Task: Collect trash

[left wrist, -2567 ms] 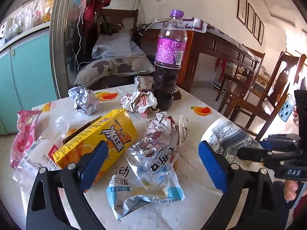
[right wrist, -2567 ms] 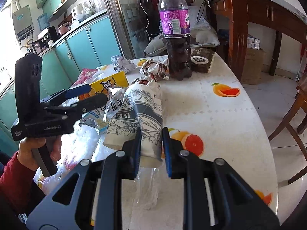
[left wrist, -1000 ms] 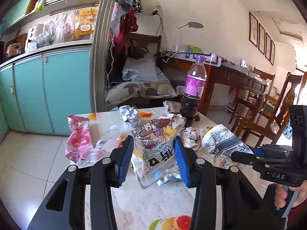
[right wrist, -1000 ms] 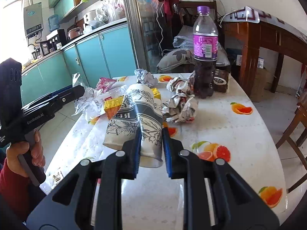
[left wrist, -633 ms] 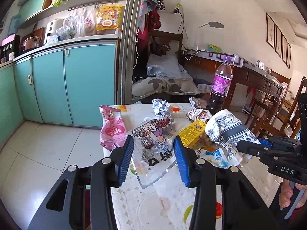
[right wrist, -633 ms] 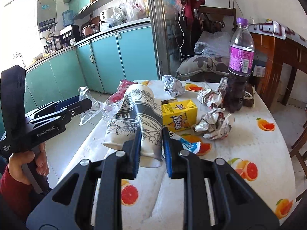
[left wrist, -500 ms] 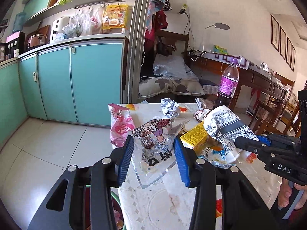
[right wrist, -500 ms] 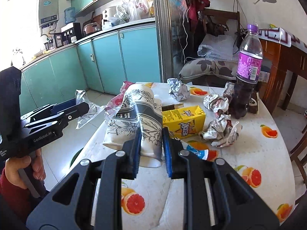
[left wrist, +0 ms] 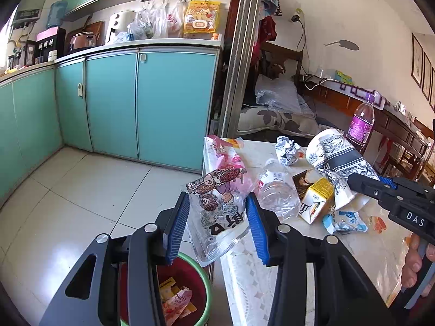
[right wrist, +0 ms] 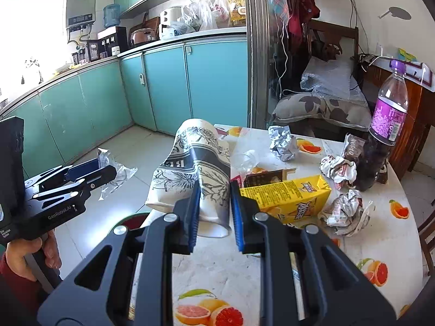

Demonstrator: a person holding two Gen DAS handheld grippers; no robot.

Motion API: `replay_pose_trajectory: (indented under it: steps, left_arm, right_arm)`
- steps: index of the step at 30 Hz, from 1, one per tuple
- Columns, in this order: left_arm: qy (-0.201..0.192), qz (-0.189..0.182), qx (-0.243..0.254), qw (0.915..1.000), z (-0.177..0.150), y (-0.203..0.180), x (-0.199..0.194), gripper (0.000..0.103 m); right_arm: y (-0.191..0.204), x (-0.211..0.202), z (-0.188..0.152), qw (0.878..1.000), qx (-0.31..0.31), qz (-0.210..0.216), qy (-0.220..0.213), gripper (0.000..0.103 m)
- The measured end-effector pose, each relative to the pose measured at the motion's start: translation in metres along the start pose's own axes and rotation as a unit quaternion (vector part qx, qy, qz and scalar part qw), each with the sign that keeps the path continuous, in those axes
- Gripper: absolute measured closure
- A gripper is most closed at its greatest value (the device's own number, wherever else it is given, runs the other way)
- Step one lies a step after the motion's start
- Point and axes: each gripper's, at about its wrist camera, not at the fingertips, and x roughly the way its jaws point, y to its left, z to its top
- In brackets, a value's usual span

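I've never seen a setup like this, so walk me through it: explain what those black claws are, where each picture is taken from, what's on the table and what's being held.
There is no robot here. A person holds a two-finger claw tool in each hand, and each tool carries a wide-angle camera looking out along its fingers.

In the left claw's view, the left gripper is clamped on a clear snack wrapper above a green-rimmed bin on the floor. The other tool shows at the right edge.

In the right claw's view, the right gripper squeezes a crushed patterned paper cup.

On the fruit-print table lie a yellow drink carton, crumpled foil balls, an empty clear bottle and a standing purple-label bottle.
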Motion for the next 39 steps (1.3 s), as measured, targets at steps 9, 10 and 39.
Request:
replay_pose_trajectory:
  steps: [9, 10, 39]
  left_arm:
    - [0.001, 0.012, -0.016, 0.9998, 0.000, 0.018, -0.002, 0.061]
    - [0.002, 0.012, -0.017, 0.9998, 0.000, 0.018, -0.002, 0.061]
    - [0.065, 0.075, -0.059, 0.9933, -0.029, 0.073, 0.016, 0.061]
  right_arm:
    - [0.020, 0.010, 0.010, 1.000, -0.015, 0.016, 0.000, 0.082]
    - [0.023, 0.011, 0.010, 1.000, -0.018, 0.018, 0.001, 0.082]
    - [0.086, 0.080, 0.002, 0.989, -0.053, 0.116, 0.081, 0.082]
